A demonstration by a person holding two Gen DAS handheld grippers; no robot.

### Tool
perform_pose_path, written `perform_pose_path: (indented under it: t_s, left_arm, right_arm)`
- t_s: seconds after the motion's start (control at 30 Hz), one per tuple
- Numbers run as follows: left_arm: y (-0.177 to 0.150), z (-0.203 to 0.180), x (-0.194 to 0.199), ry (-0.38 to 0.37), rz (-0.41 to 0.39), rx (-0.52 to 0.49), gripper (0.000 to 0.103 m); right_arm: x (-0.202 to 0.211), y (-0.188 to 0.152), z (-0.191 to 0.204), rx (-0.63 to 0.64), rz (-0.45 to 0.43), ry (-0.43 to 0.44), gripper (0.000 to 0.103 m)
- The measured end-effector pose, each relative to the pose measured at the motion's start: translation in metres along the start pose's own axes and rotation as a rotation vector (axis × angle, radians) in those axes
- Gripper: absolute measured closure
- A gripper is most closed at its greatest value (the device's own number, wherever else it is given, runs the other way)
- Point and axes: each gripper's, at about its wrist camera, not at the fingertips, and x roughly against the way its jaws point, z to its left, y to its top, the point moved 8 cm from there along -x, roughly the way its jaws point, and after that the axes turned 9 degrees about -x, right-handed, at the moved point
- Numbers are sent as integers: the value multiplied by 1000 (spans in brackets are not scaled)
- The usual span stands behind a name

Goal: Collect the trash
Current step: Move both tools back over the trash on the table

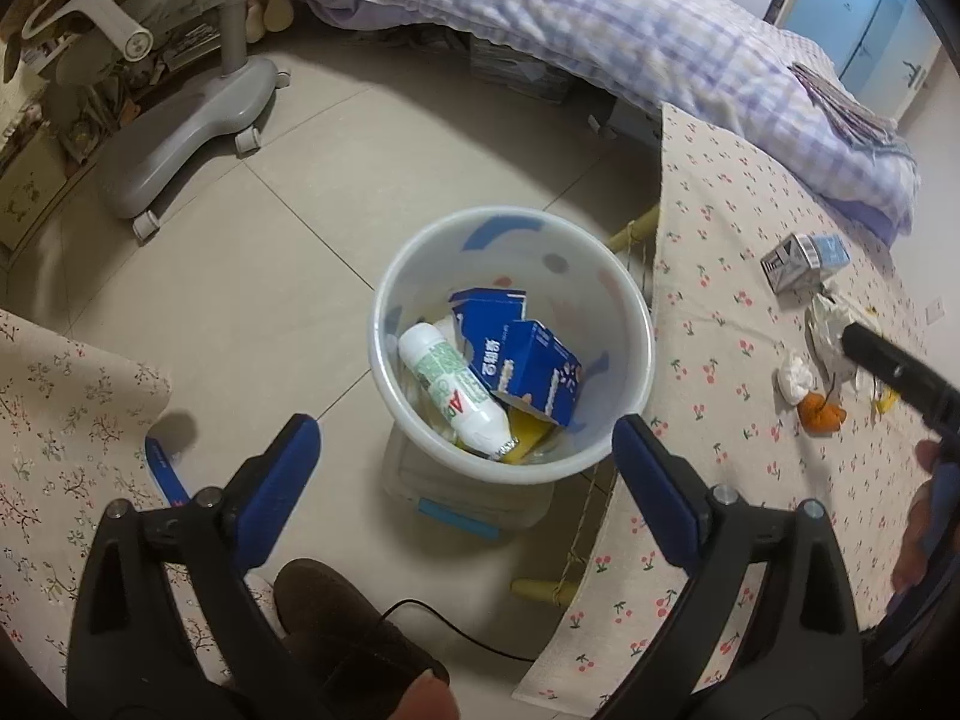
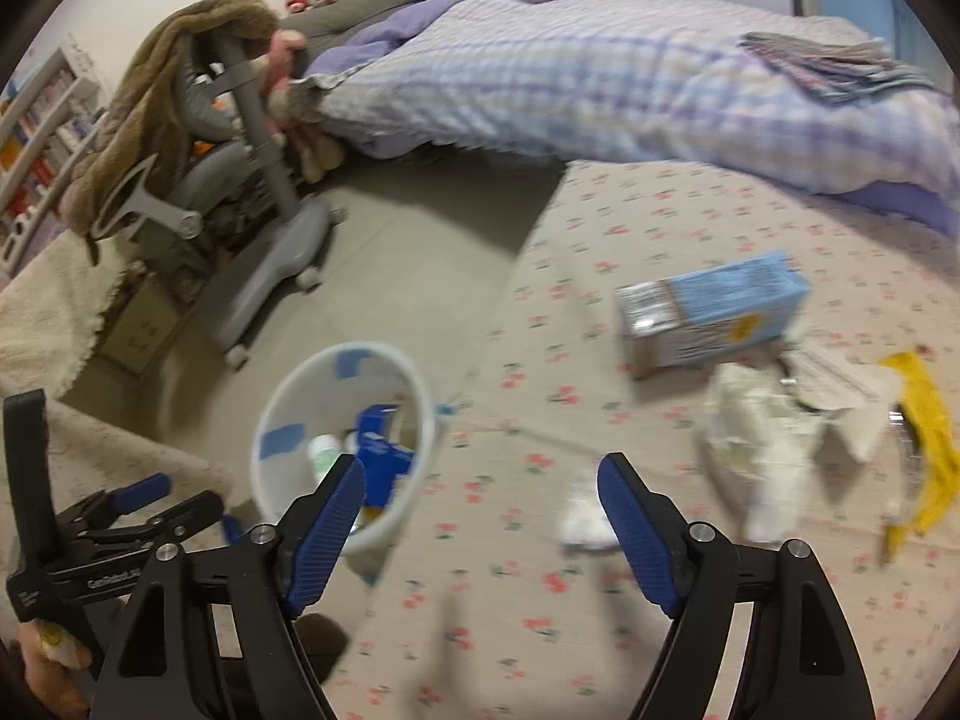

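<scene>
I hold the left gripper [image 1: 465,450] above the white bin [image 1: 624,300], fingers spread wide and empty, so the opening stays in view. The bin stands on the floor just beside the table [image 1: 720,510] edge, already holding a blue carton [image 1: 528,369] and a white bottle [image 1: 450,387]. The right gripper [image 2: 480,492], released and empty, hangs over the table beyond the bin, near a crumpled tissue [image 2: 585,519] and a light blue carton [image 2: 714,315], likely next pickups

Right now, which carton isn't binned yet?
The light-blue carton lying on the cherry-print tablecloth; the two dark-blue cartons are already inside the white bin.
</scene>
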Motion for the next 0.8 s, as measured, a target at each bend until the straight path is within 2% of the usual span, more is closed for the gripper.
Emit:
perform_pose_path:
  t_s: [0.37, 0.8]
  left_arm:
    - [2, -34, 2, -19, -7, -44, 4]
    - [15, -106, 1, -72, -10, -133, 4]
  right_arm:
    - [37, 8, -73, -111, -21, -66, 20]
    - [73, 5, -141, -175, -31, -130, 20]
